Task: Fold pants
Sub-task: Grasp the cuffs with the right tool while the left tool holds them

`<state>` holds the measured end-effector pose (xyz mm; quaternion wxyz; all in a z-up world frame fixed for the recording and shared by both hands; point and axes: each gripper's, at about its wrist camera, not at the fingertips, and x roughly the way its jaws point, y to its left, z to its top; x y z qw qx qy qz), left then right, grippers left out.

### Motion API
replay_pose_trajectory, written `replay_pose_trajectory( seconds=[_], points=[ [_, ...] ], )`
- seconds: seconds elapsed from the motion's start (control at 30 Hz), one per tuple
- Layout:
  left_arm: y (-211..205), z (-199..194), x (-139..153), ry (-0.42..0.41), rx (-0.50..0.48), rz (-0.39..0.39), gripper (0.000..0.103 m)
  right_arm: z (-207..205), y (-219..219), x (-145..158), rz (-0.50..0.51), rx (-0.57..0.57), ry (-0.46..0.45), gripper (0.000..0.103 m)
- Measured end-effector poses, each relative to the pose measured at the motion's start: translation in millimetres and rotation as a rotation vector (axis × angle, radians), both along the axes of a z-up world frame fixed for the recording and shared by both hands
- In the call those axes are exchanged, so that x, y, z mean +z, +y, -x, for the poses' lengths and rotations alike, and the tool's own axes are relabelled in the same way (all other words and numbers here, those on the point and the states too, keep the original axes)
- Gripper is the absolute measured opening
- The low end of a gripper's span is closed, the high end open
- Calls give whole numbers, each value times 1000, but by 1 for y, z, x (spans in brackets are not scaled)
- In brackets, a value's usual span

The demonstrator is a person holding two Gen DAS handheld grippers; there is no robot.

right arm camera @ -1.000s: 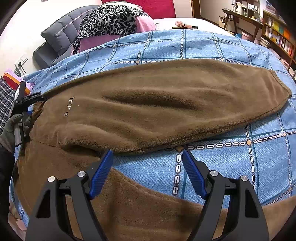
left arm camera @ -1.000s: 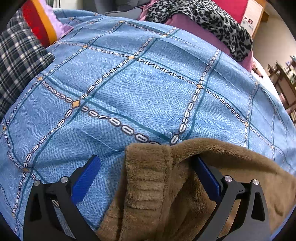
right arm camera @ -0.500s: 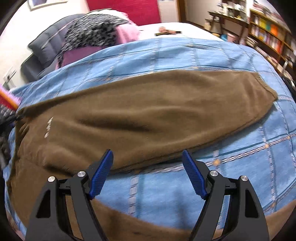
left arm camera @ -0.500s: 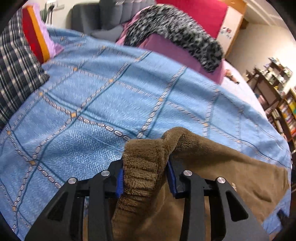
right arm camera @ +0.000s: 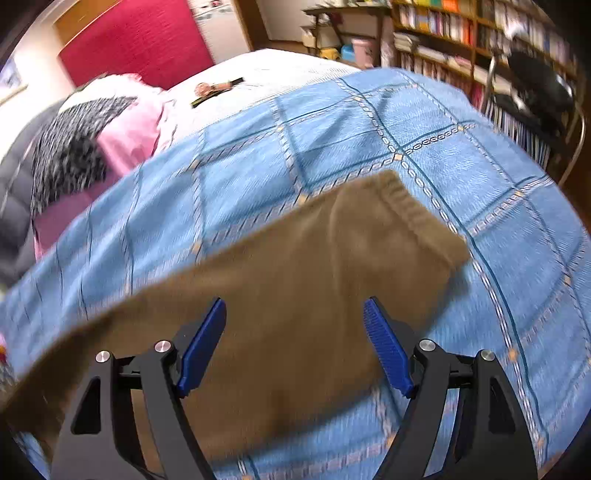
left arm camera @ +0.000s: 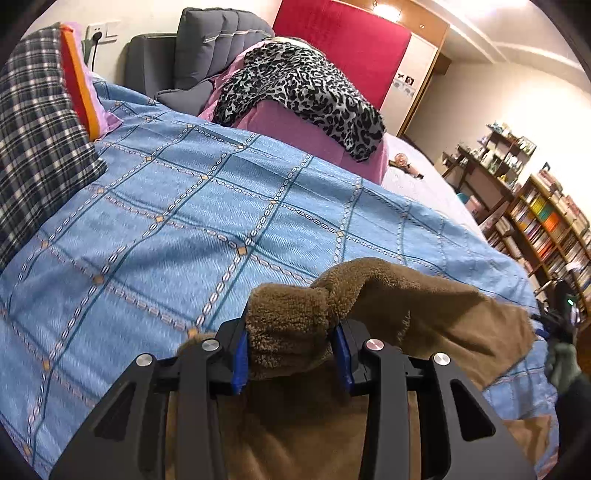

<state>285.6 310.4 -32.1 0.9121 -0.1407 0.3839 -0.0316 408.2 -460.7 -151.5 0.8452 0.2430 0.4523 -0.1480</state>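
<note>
Brown fleece pants [left arm camera: 413,306] lie across a blue patterned bedspread [left arm camera: 207,206]. My left gripper [left arm camera: 290,350] is shut on the bunched waistband, which it holds lifted off the bed. In the right wrist view one pant leg [right arm camera: 295,288] stretches across the spread, its cuffed end [right arm camera: 417,214] toward the upper right. My right gripper [right arm camera: 295,343] hovers over that leg near the cuff, open, with nothing pinched between its blue pads. The picture there is blurred by motion.
A plaid cushion [left arm camera: 33,155] and an orange-striped pillow sit at the left. A leopard-print cloth [left arm camera: 303,92] on pink bedding lies at the head of the bed by a red headboard. Bookshelves [right arm camera: 461,33] and a chair [right arm camera: 535,96] stand past the bed's right side.
My left gripper closed on the waistband and lifted it up and away. My right gripper swept along the pant leg toward its cuff, staying open.
</note>
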Motion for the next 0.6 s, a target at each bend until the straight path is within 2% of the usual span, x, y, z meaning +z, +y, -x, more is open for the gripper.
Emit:
replay_pose_trajectory(
  seconds=[0.17, 0.23, 0.37, 0.6],
  points=[
    [1, 33, 9, -15, -19, 29, 37, -38, -47, -14, -175, -88, -20, 78],
    [3, 47, 11, -30, -28, 37, 37, -45, -61, -22, -212, -127, -13, 78],
    [8, 72, 14, -40, -35, 44, 37, -51, -79, -34, -243, -181, 17, 78],
    [13, 96, 8, -26, -43, 47, 37, -54, -87, -37, -245, -200, 29, 78]
  ],
)
